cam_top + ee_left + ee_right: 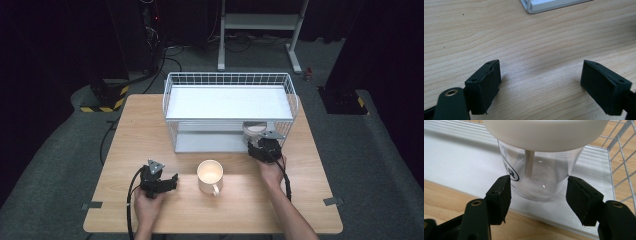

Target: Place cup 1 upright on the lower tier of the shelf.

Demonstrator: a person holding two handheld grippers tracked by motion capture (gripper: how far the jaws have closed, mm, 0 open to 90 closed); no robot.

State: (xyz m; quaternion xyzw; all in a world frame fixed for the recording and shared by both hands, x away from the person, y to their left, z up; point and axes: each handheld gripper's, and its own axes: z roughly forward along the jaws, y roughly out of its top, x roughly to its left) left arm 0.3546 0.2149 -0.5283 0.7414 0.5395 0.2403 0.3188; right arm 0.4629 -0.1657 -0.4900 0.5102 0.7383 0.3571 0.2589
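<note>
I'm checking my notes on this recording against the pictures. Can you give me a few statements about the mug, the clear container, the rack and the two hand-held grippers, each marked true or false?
1. The cream mug stands upright on the table. True.
2. The clear container sits on the rack's top shelf. False: it stands on the lower shelf of the white wire rack.
3. The right hand-held gripper has its jaws open on either side of the clear container. True.
4. The left hand-held gripper is shut on the mug. False: its jaws are open over bare wood.
5. The clear container has a white lid. True.
</note>
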